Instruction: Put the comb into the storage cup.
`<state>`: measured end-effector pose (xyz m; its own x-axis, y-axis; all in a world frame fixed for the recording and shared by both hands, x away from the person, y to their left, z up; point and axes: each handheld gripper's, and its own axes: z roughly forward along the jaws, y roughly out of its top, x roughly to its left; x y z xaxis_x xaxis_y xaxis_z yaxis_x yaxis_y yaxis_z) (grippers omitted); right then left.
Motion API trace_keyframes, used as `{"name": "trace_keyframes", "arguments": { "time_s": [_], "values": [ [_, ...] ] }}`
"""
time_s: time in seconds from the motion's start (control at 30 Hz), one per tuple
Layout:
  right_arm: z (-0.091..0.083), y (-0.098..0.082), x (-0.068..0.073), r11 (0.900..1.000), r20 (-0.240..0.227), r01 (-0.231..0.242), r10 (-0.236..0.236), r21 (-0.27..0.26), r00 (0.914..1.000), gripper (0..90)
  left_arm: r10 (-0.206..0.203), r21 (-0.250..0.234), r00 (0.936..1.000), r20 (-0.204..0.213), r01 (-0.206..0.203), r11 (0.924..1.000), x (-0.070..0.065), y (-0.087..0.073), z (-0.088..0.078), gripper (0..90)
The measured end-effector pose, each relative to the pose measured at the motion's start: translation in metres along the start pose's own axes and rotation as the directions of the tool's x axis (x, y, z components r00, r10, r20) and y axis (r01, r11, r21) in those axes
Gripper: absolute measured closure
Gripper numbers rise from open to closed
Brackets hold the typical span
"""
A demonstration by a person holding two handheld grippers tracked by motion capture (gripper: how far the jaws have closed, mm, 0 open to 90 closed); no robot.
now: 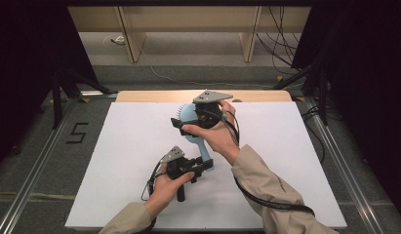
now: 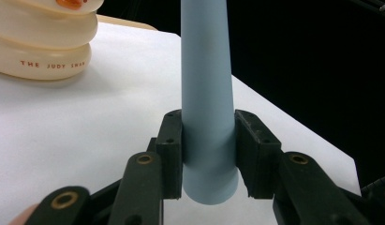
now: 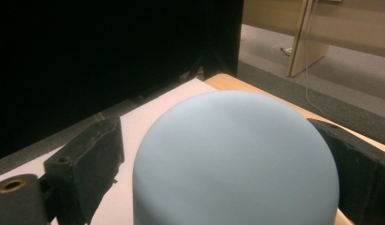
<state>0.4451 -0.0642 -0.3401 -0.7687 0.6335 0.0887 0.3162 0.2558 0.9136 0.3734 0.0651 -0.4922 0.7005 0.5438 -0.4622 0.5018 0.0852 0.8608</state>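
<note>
— Starting at the left gripper (image 1: 204, 165): what is it holding?

— Its jaws are clamped on the narrow end of the light blue hairbrush (image 1: 197, 139); in the left gripper view both pads press the handle (image 2: 206, 117) near its butt; the brush is lifted above the white board (image 1: 120, 175), mid-table.

— How will it handle?

— Probably light, stiff moulded plastic; the matte, tapered handle might slip, so the thick butt end seems the safest hold.

— And the right gripper (image 1: 188, 127)?

— Its jaws stand wide, either side of the domed brush head (image 3: 237, 159); whether the pads touch it I cannot tell; a smooth dome offers poor purchase.

— Room to move?

— Open board on both sides; a cream object (image 2: 42, 44) lies near; the far wooden edge (image 1: 139, 95) is just beyond the head.
</note>
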Motion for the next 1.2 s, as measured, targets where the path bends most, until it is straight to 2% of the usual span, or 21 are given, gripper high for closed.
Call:
{"name": "trace_keyframes", "arguments": {
  "time_s": [0.4, 0.87, 1.2],
  "values": [
    [0.0013, -0.0004, 0.0013, 1.0, 0.0, -0.006, 0.006, 0.005, 1.0, 11.1, 0.0, 0.0, 1.0, -0.001, 0.0, 1.0, -0.0001, 0.0001, -0.0001, 64.1],
    [0.0005, -0.0016, 0.0, 1.0, 0.018, -0.027, 0.027, -0.001, 0.9995, 20.1, 0.007, 0.006, 1.0, -0.005, -0.007, 1.0, 0.0005, -0.0001, -0.0001, 64.1],
    [0.0006, -0.002, 0.0001, 0.999, 0.019, -0.038, 0.037, 0.008, 0.9991, 20.5, 0.01, 0.01, 0.9999, -0.01, -0.01, 0.9999, 0.0009, -0.0004, 0.0001, 64.1]
  ]
}}
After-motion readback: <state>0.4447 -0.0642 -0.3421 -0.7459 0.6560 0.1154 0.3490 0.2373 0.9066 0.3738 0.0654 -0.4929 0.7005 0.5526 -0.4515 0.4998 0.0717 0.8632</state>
